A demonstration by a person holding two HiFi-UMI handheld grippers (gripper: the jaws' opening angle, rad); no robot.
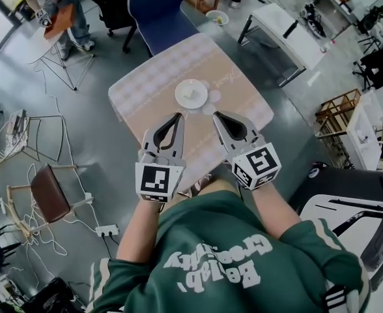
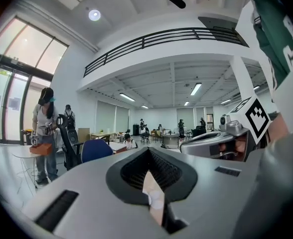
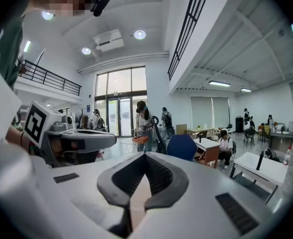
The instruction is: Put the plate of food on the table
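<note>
The white plate of food [image 1: 181, 100] is seen set near the middle of the table [image 1: 139, 100], which is covered with a pale patterned cloth. A small white object [image 1: 214, 97] is placed just beside the plate, on its right. The left gripper [image 1: 177, 116] and the right gripper [image 1: 216, 115] are held side by side over the near half of the table, short of the plate and clear of it. In each gripper view the jaws are seen brought together at their tips, with nothing clamped between them. A blue chair [image 1: 156, 5] is stood at the table's far side.
</note>
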